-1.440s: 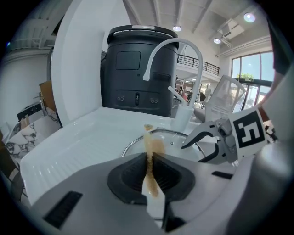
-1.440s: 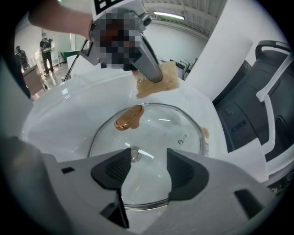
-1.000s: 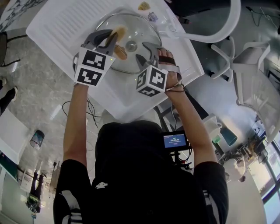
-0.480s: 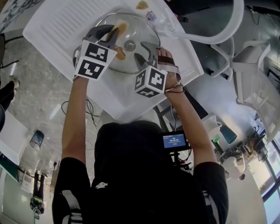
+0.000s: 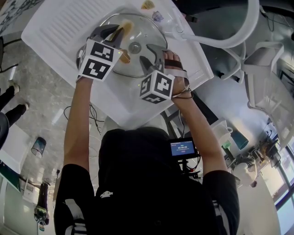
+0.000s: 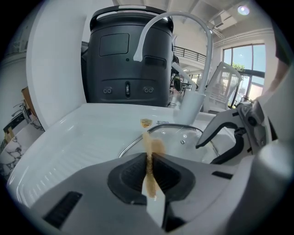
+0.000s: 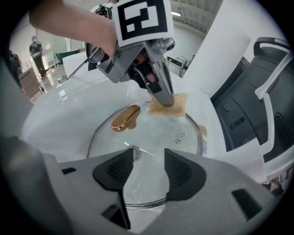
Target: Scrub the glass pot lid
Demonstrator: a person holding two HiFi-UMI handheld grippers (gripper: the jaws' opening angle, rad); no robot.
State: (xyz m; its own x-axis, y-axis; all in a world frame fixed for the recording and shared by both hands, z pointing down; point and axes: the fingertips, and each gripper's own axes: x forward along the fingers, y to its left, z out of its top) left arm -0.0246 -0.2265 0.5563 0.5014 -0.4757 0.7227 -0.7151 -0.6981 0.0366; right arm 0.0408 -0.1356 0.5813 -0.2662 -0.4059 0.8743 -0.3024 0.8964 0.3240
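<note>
The glass pot lid [image 5: 143, 32] lies dome-up in the white sink basin [image 5: 59, 27], with a silver knob base [image 5: 134, 47] at its centre. A copper-coloured oval piece [image 7: 125, 118] rests on the glass. My left gripper [image 5: 117, 34] is shut on a thin tan scrub pad [image 7: 171, 108] and presses it against the far part of the lid [image 7: 151, 133]. In the left gripper view the pad [image 6: 149, 156] stands edge-on between the shut pads. My right gripper [image 5: 147, 55] hovers over the lid's near right side, jaws apart, only glass showing between them [image 7: 148, 172].
A white faucet [image 6: 183, 27] arches over the sink's far right corner. A black bin-like unit [image 6: 126, 55] stands behind the sink. White chairs [image 5: 266, 59] are at the right. A small tan scrap [image 5: 148, 5] lies at the sink's far edge.
My left gripper has slid the scrub pad a little farther away across the lid. The right gripper has stayed almost where it was.
</note>
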